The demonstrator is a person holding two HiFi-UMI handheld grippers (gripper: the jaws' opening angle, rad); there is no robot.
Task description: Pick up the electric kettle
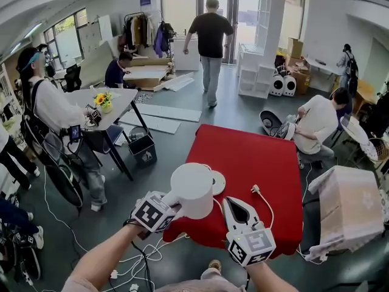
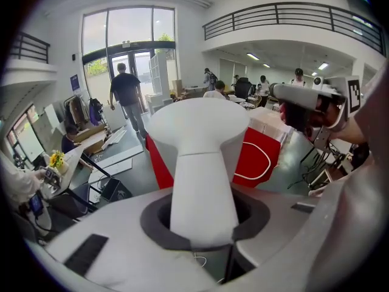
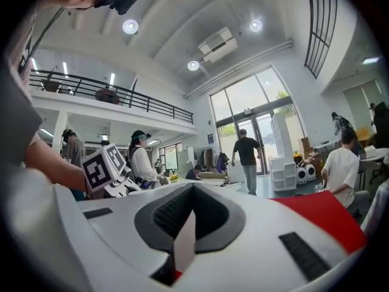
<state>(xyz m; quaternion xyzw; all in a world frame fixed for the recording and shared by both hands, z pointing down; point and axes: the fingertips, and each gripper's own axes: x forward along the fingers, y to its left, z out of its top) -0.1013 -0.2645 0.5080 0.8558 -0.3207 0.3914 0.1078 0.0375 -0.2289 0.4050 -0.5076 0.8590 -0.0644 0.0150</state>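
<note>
Kettle [image 1: 193, 190] hangs clamped in left hand-held gripper [image 1: 172, 204].

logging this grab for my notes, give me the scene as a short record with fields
held item: white electric kettle, gripped by its handle
left gripper: fingers closed on the kettle's handle
right gripper: fingers together, nothing between them
kettle base: round white base on the red-covered table, kettle off it
cord: white power cord, plug end lying on the table
</note>
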